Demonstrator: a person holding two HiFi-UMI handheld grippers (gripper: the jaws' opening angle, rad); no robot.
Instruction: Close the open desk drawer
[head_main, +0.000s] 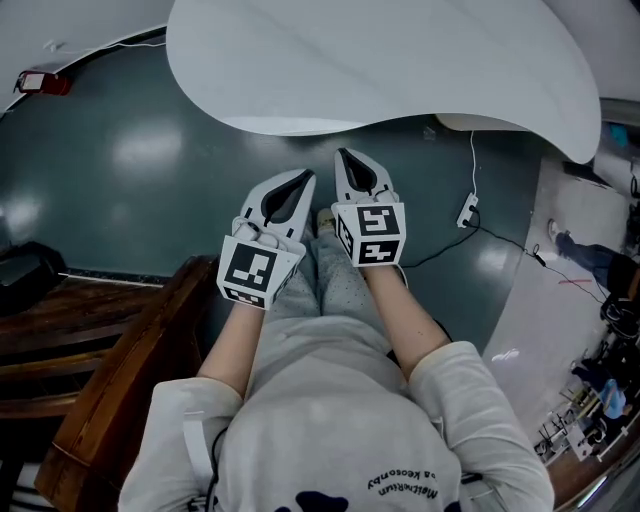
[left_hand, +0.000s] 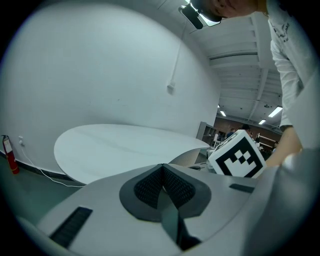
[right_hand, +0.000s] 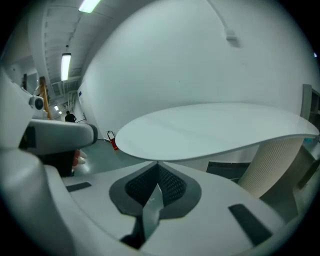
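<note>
Left hand-held gripper (head_main: 303, 178) right of wooden desk (head_main: 110, 360)

Head view: the white table (head_main: 380, 60) runs off the top edge. The brown wooden furniture (head_main: 110, 340) is cut by the left & bottom edges w/ its near side behind the person's sleeve (head_main: 185, 420), so its front can't be made out, and a black object (head_main: 22, 272) at the left edge is only partly in frame. Clutter (head_main: 600, 410) at lower right is too small to ID. In the left gripper view the marker cube (left_hand: 236, 155) of the right gripper (head_main: 347, 158) sits partly behind the body of the left gripper (left_hand: 162, 166), & bkgd figures (left_hand: 235, 132) are too small to make out
</note>
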